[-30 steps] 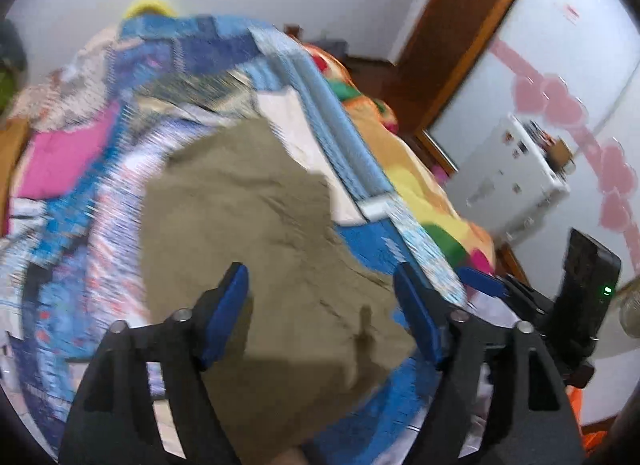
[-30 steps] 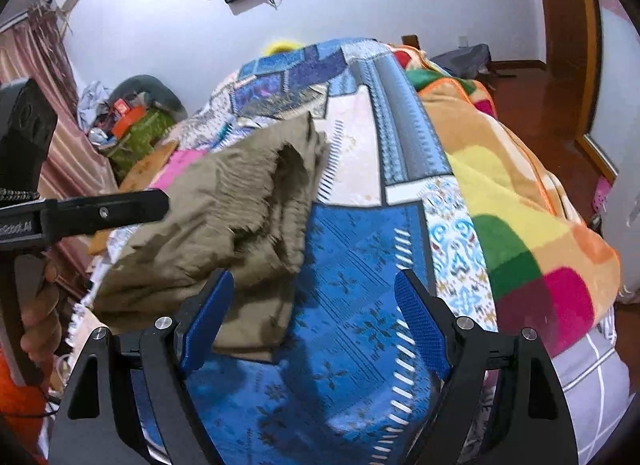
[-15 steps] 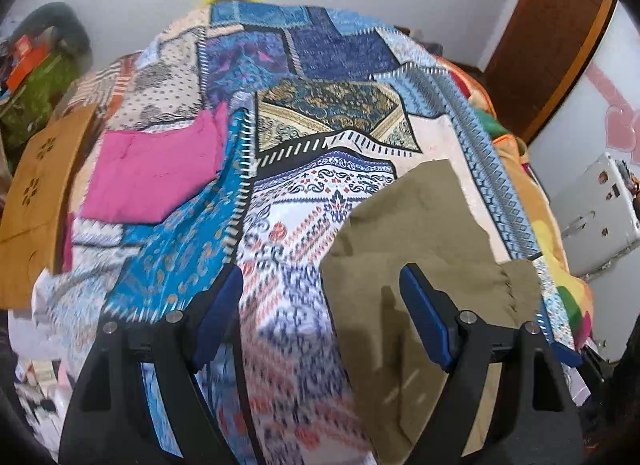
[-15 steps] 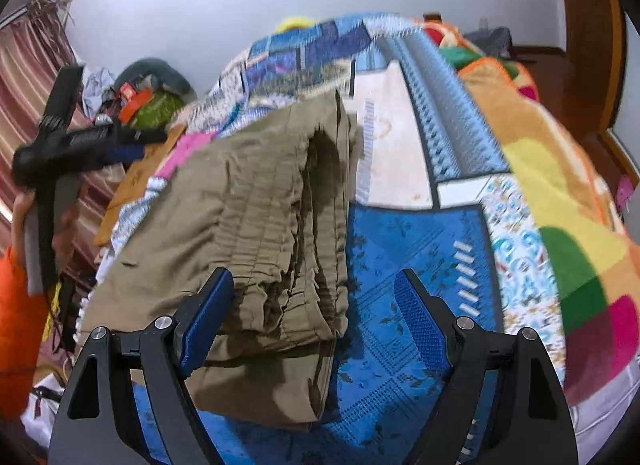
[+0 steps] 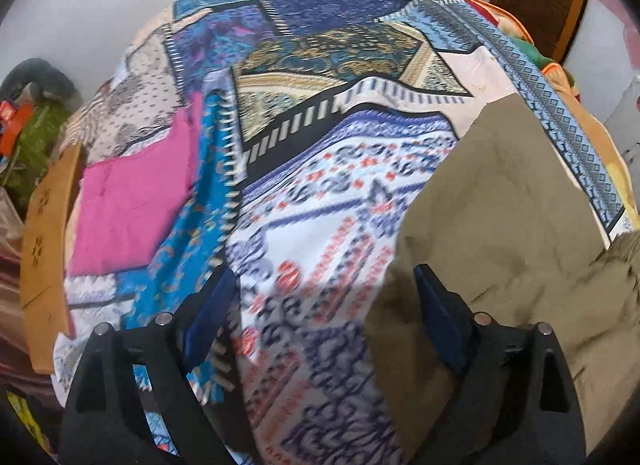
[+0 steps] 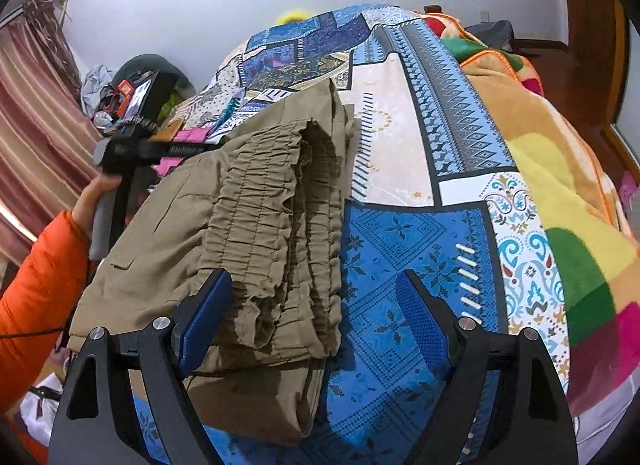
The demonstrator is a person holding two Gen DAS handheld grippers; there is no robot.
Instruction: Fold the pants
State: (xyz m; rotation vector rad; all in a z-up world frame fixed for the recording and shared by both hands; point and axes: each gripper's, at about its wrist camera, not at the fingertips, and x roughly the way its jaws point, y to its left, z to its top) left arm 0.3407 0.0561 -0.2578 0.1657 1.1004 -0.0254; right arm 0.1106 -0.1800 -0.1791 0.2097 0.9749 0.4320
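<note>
Swung off the pants point(image 5: 516, 233), the left gripper point(image 5: 320, 313) now hangs over bare quilt point(image 5: 320, 193), jaws opening, nothing between.
From the right wrist: pants point(image 6: 256, 225) lie folded on the quilt's point(image 6: 404, 249) near left part; right gripper point(image 6: 308, 305) spread over their edge, holding nothing.

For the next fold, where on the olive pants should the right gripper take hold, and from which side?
Probably the gathered waistband of the pants: it lies as a thick ridged stack along their right edge on the bedspread. Coming from the bare blue patch on the right, the open right gripper could slide one finger under that edge.
</note>
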